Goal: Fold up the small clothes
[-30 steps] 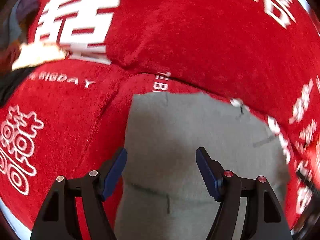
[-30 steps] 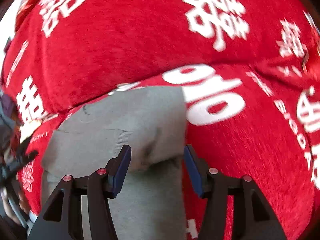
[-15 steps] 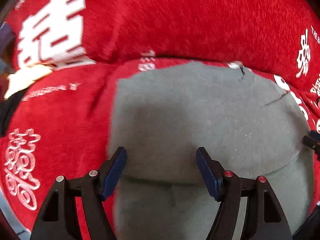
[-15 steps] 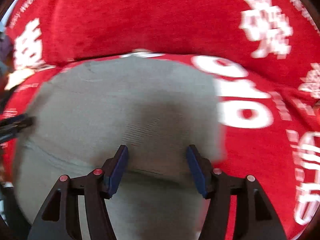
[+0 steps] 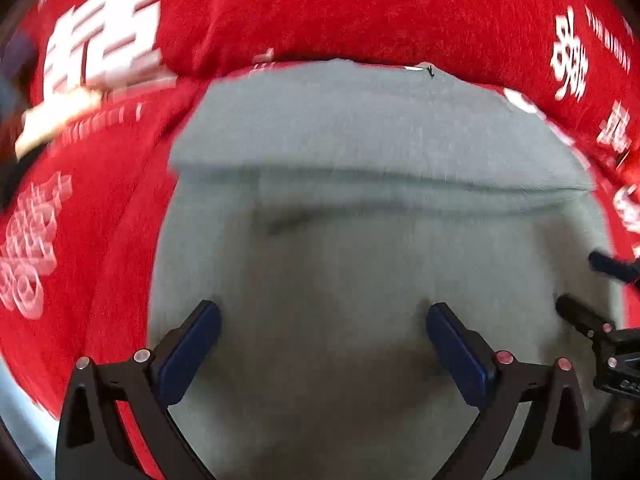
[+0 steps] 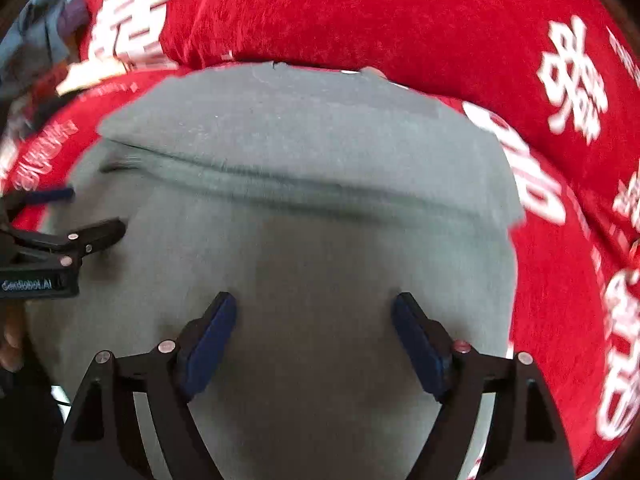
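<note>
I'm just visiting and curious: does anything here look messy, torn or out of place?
Nothing stands out. The grey garment lies flat on the red blanket, one neat fold line across it. Both tongs, left and right, hang open over it. A small dark thread shows at its far edge; blur hides finer detail.

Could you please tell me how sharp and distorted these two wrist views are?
Left wrist view: motion blur smears the white-printed red plush blanket; the grey knit garment is soft. Right wrist view: similar blur, strongest at right; fisheye bulge bends both.
</note>
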A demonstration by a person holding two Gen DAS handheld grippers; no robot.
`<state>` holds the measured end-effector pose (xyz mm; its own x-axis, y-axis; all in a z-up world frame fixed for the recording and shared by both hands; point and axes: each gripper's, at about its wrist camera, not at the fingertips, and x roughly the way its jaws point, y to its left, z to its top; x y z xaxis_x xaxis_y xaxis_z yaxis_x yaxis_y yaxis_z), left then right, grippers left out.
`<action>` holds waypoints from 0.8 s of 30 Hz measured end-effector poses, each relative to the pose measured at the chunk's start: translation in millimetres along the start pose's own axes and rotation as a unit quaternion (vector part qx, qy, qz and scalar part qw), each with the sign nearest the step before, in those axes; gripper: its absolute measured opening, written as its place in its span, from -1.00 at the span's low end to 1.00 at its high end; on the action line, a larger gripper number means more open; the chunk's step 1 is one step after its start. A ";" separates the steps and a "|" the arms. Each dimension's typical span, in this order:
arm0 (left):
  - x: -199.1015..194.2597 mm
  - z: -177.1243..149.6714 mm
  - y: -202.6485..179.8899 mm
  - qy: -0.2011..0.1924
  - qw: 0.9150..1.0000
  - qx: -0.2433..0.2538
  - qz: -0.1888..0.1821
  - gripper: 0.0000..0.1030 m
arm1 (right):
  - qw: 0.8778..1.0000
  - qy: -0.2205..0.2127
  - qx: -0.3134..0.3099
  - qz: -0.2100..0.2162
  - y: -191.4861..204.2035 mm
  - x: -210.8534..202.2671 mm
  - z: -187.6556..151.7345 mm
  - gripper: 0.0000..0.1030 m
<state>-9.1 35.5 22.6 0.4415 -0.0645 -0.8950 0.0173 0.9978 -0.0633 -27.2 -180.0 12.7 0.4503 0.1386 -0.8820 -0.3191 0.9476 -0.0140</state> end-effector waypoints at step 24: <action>-25.7 -89.1 -47.4 0.025 0.962 0.269 -0.039 1.00 | 0.953 -0.025 -0.302 0.029 96.0 -39.1 -86.1 0.76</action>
<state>-101.2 -11.2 9.2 0.3774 -0.1268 -0.9173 0.5168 0.8508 0.0950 -147.3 -119.2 5.3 0.4521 0.2129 -0.8662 -0.7589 0.6022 -0.2481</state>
